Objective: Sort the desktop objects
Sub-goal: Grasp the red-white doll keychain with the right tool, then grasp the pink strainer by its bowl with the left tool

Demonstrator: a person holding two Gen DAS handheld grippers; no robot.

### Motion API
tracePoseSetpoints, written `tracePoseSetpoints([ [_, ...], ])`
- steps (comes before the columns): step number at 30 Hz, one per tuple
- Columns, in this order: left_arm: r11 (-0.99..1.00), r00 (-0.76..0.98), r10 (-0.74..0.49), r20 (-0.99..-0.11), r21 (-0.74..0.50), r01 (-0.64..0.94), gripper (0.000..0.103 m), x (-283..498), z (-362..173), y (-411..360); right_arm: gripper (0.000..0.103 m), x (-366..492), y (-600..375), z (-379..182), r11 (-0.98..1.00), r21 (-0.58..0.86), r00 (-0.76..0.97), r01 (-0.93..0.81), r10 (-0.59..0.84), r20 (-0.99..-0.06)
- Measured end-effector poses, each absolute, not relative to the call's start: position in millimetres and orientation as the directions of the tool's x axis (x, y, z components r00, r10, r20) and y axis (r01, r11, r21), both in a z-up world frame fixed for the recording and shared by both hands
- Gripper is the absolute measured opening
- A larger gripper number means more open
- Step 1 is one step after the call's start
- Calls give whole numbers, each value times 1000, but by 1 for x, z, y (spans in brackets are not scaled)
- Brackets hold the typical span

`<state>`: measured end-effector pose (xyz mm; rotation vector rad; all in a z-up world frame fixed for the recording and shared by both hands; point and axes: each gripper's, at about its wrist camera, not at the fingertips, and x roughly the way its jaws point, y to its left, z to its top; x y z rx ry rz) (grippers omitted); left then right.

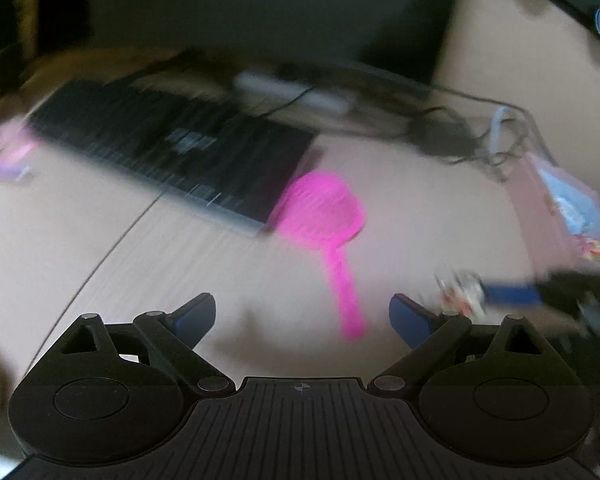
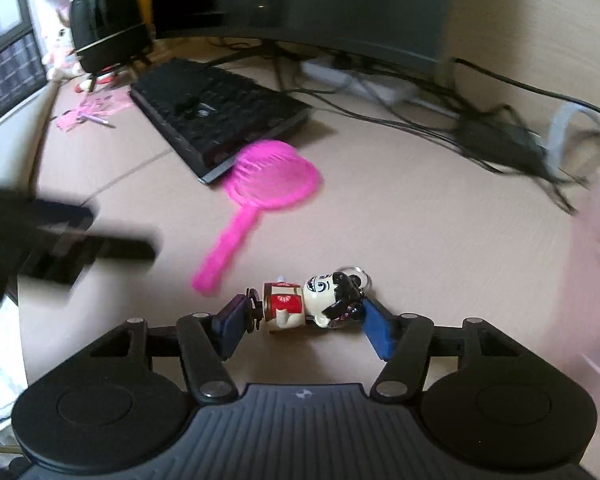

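Note:
A small toy figure keychain (image 2: 296, 304), in a red and white outfit with a black-haired head, lies on its side on the beige desk (image 2: 420, 240). My right gripper (image 2: 302, 320) is shut on it, one blue pad at its feet and the other at its head. In the blurred left wrist view the same figure (image 1: 460, 292) shows at the right with a blue finger beside it. A pink hairbrush (image 1: 324, 208) (image 2: 276, 180) lies ahead, its handle pointing toward me. My left gripper (image 1: 302, 320) is open with nothing between its fingers, the brush handle just beyond them.
A black keyboard (image 2: 216, 112) lies behind the brush, touching its head. Behind it are a monitor (image 2: 340, 4), a white power strip (image 2: 364, 80) and tangled cables (image 2: 500, 136). Black speakers (image 2: 108, 20) and pink trinkets (image 2: 92, 108) sit far left. A pink box (image 1: 560, 208) stands at the right.

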<state>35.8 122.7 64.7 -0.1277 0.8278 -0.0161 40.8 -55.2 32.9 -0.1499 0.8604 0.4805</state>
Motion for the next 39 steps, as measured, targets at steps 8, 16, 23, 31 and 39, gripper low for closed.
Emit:
tracePoseSetpoints([
  [8, 994, 723, -97, -684, -27, 108, 97, 112, 54, 75, 63, -4, -138, 40, 963, -37, 597, -268, 136, -791],
  [16, 991, 726, -23, -687, 83, 110, 100, 132, 30, 56, 82, -46, -183, 62, 993, -27, 640, -115, 53, -767],
  [23, 985, 711, -91, -698, 39, 165, 100, 111, 36, 35, 84, -69, -198, 67, 995, -41, 647, -94, 30, -762],
  [31, 920, 610, -338, -717, -113, 376, 100, 45, 52, 7, 93, -74, -197, 69, 992, -26, 657, -122, 61, -751],
  [39, 969, 601, -184, -777, -42, 242, 101, 5, 45, 1, 100, -69, -189, 58, 985, -45, 656, -164, 75, -751],
])
